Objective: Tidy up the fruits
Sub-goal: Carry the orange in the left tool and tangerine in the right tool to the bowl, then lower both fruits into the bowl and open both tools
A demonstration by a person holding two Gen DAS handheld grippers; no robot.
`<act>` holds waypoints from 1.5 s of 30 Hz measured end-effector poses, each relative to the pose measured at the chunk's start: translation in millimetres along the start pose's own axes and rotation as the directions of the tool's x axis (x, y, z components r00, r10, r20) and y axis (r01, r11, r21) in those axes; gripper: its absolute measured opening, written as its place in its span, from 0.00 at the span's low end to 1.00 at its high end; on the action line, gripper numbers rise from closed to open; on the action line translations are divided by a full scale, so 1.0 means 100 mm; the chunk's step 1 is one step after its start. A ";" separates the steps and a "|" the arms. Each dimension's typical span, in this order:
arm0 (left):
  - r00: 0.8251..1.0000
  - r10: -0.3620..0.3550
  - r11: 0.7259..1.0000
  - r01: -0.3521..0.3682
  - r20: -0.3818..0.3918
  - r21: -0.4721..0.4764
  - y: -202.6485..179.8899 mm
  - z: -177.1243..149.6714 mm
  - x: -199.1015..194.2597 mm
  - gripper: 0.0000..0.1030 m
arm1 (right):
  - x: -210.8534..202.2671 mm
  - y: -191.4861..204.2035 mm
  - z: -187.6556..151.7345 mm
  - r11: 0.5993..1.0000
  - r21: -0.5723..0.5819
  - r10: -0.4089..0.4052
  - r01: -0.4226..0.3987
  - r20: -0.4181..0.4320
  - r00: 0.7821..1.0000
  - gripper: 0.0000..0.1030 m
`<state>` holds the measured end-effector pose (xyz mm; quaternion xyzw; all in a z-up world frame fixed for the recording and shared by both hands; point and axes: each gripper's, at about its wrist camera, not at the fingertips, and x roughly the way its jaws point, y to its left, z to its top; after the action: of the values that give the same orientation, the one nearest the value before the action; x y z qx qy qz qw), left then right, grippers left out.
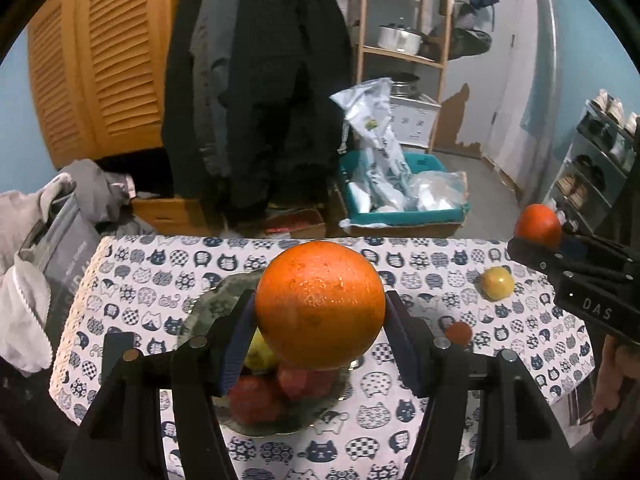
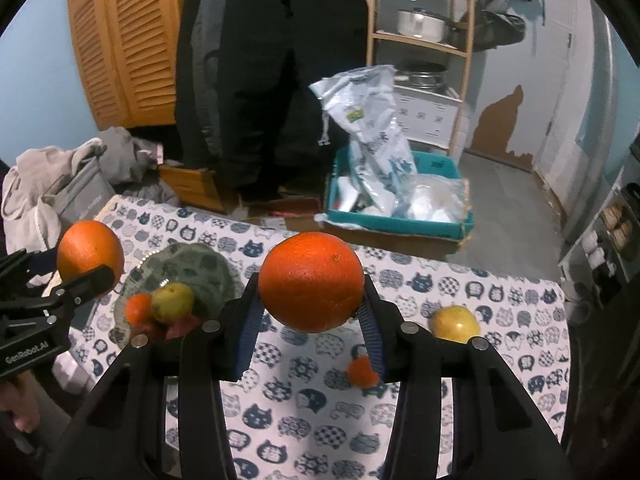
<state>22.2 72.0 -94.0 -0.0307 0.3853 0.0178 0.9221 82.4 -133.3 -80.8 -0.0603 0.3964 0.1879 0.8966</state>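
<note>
On the table (image 2: pixel 520 292), the plate (image 2: pixel 208 264) already holds several fruits. My left fingers (image 1: pixel 320 344) clamp one orange (image 1: pixel 320 304), my right fingers (image 2: pixel 312 320) another orange (image 2: pixel 310 280), both above it. Yellow apple (image 2: pixel 454 324) and small tangerine (image 2: pixel 362 372) remain outside.

Fruit in two grippers above a table

Left gripper (image 1: pixel 320 320) holds an orange (image 1: pixel 320 306) above the plate (image 1: pixel 208 304) at lower centre; right gripper (image 2: pixel 310 316) holds another orange (image 2: pixel 310 282); an apple (image 2: pixel 455 324) lies lower right on the tablecloth (image 2: pixel 280 392)
</note>
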 end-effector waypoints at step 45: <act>0.942 0.017 0.978 -0.086 -0.336 -0.190 1.40 -0.45 1.53 0.62 | 1.95 1.24 -0.09 0.981 -0.071 0.150 -0.182 -0.319 0.936 0.44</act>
<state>89.7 209.7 -240.3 -0.1164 0.5323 0.0756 0.8351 148.6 35.3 -224.8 -0.1001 0.5270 0.2705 0.7994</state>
